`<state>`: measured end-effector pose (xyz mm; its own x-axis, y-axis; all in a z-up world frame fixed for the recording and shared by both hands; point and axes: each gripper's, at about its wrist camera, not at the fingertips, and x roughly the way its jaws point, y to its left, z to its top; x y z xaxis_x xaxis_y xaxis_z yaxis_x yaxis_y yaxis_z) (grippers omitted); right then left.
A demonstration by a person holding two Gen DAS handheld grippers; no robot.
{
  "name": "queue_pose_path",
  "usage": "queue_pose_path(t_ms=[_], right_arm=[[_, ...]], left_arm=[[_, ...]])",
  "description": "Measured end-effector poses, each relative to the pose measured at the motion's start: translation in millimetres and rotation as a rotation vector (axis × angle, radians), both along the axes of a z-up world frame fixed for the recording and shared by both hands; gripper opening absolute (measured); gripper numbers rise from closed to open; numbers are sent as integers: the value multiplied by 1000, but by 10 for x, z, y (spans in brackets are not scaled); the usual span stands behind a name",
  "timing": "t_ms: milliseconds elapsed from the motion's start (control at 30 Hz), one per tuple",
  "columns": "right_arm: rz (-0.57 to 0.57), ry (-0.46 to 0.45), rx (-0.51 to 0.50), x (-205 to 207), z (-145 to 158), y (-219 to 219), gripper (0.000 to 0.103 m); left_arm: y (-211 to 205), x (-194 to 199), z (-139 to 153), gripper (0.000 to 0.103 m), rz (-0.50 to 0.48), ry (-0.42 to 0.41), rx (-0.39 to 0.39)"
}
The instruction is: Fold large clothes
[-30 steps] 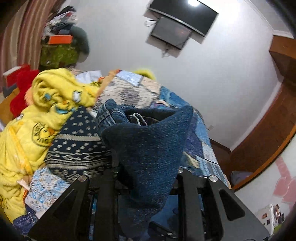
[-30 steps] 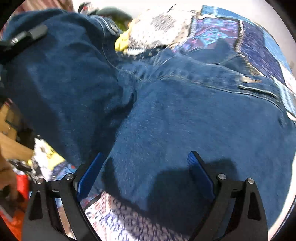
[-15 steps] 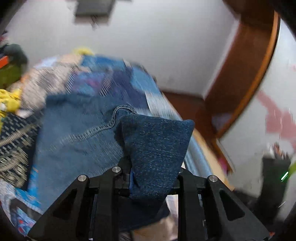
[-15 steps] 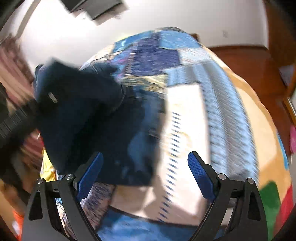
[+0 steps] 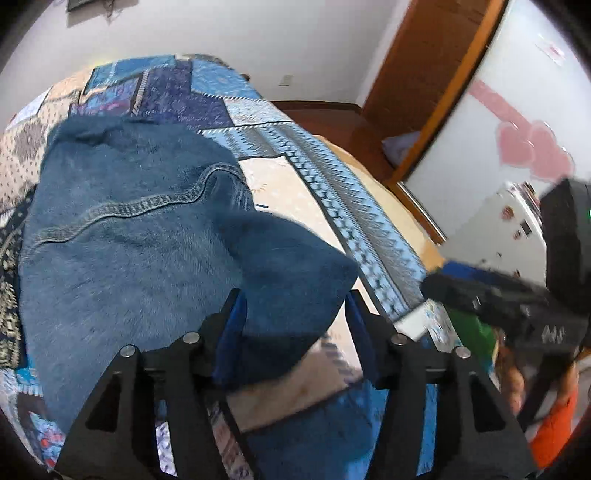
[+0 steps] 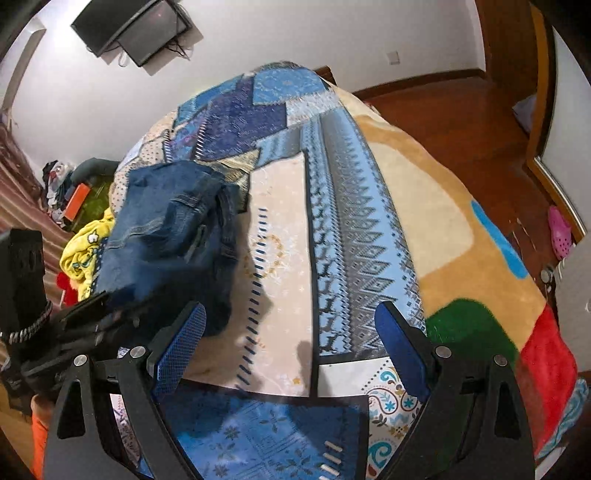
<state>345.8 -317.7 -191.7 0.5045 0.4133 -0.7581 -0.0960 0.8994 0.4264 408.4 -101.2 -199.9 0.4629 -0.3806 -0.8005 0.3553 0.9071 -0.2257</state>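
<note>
The blue jeans lie folded on the patterned bedspread. In the left wrist view a denim corner sits between the blue-padded fingers of my left gripper, which stand a little apart with the cloth filling the gap. In the right wrist view the jeans lie at the left on the bed and my left gripper is at their near end. My right gripper is wide open and empty above the bedspread, to the right of the jeans.
A yellow garment and a clothes pile lie beyond the jeans at the bed's left. A wall TV hangs above. Wooden floor and a door frame lie right of the bed. The right gripper shows in the left view.
My left gripper carried the denim corner across and down onto the folded jeans. My right gripper swung away from the jeans to the right, staying open over the bedspread.
</note>
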Motion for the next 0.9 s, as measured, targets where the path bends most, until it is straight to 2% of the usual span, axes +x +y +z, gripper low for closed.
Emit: queue_pose_path(t_ms=[133, 233, 300, 367, 500, 667, 800, 900], right_arm=[[32, -48, -9, 4, 139, 130, 91], [72, -79, -18, 24, 215, 310, 91], [105, -104, -21, 47, 262, 469, 91], [137, -110, -25, 102, 260, 630, 92], [196, -98, -38, 233, 187, 955, 92], [209, -58, -61, 375, -27, 1143, 91], [158, 17, -81, 417, -298, 1062, 91], [138, 37, -58, 365, -403, 908, 93]], left_arm=[[223, -197, 235, 61, 26, -40, 6], [542, -228, 407, 74, 113, -105, 34], [777, -282, 478, 88, 176, -151, 63], [1017, -271, 496, 91, 244, -172, 95], [1355, -170, 344, 91, 311, -111, 106], [1473, -149, -59, 92, 306, 1, 148], [1581, -270, -223, 95, 317, 5, 89], [1637, -312, -287, 98, 330, 12, 49]])
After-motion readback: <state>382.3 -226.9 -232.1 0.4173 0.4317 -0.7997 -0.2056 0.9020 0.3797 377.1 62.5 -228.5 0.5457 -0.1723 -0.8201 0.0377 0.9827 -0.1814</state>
